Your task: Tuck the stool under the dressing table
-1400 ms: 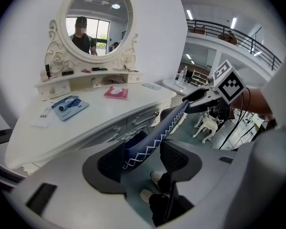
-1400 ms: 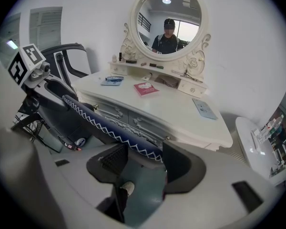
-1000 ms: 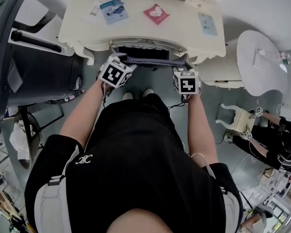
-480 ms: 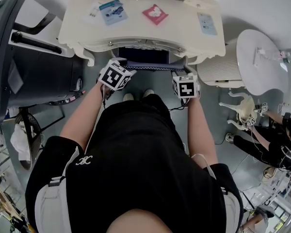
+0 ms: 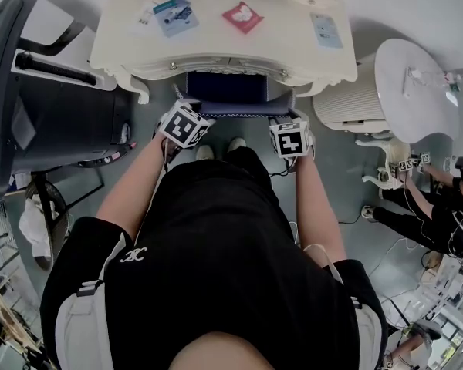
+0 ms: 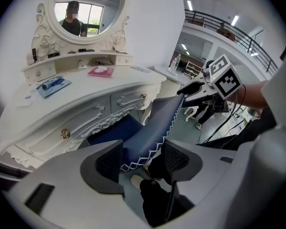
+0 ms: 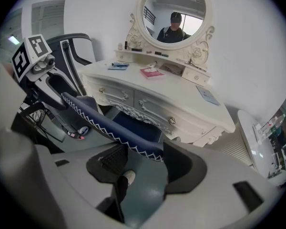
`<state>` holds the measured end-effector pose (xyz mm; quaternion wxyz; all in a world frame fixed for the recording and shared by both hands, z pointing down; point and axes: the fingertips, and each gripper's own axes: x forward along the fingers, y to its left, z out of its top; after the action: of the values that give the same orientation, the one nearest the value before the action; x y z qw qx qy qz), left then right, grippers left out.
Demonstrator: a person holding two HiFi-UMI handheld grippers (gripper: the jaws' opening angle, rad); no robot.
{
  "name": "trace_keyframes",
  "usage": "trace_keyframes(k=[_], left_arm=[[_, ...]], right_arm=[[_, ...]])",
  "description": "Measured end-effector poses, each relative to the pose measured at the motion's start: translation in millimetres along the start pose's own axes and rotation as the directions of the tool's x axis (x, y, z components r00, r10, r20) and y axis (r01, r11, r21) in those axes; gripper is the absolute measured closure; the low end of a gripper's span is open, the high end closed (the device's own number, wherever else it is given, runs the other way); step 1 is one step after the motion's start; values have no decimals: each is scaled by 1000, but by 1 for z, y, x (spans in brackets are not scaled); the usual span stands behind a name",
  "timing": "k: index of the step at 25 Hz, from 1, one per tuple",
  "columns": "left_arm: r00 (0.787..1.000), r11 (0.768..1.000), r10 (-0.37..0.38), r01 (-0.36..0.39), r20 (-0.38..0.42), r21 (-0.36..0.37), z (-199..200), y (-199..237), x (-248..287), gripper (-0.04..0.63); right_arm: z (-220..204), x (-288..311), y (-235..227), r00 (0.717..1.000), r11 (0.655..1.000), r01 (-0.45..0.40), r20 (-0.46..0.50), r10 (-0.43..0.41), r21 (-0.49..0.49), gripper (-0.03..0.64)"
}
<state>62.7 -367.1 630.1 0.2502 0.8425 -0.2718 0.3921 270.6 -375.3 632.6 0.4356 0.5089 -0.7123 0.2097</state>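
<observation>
Stool (image 5: 233, 95), navy padded seat with white zigzag edge stitching, sits partly inside the dressing table (image 5: 216, 52) kneehole, its near edge clamped by left gripper (image 6: 143, 160) and right gripper (image 7: 147, 162).

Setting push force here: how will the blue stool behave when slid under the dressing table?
Likely stiff: the stool edge runs straight between left tool and right tool. Its stitched rim looks padded, so it may dent under grip.

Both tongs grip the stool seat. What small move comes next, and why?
Probably push the stool straight forward a little: the left tongs and right tongs are each shut on its seat edge, and part of the seat shows in front of the table.
</observation>
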Motion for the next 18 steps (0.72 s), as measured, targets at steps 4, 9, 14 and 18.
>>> trace_keyframes(k=[4, 9, 14, 18], left_arm=[[1000, 1000, 20, -20, 17, -5, 1, 1, 1, 351], [1000, 999, 28, -28, -8, 18, -4, -2, -2, 351], [999, 997, 50, -50, 12, 55, 4, -4, -20, 353], [990, 997, 76, -77, 121, 8, 32, 4, -50, 354]], right_arm=[[0, 1, -1, 1000, 1000, 16, 22, -16, -4, 383], [-5, -1, 5, 999, 998, -36, -11, 36, -54, 383], [0, -19, 10, 998, 994, -65, -7, 65, -91, 383], [34, -54, 4, 982, 996, -91, 168, 91, -9, 511]])
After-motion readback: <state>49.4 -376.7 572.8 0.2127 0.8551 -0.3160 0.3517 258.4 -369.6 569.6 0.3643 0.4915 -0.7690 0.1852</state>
